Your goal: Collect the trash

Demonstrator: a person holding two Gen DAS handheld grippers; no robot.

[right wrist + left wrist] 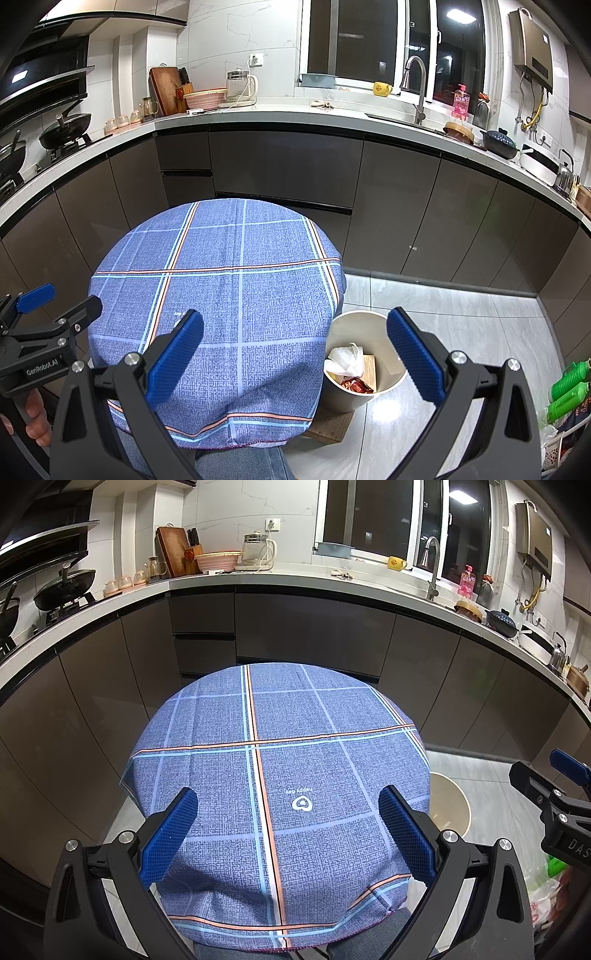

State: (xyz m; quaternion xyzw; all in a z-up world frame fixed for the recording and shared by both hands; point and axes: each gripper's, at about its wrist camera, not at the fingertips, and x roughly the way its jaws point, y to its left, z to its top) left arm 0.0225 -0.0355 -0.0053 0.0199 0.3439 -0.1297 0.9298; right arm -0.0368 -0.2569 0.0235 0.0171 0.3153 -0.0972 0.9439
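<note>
Now I'm holding both jaws wide, empty; the trash bin (364, 354) is sitting below my right gripper (295, 354), right of the table (221, 258).

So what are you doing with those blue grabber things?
A person holds a hand-held gripper in each hand above a small table with a blue checked cloth. The left hand-held gripper and the right hand-held gripper are both open and empty. Nothing lies on the cloth. Beside the table, a beige bin already holds wrappers and tissue.
</note>
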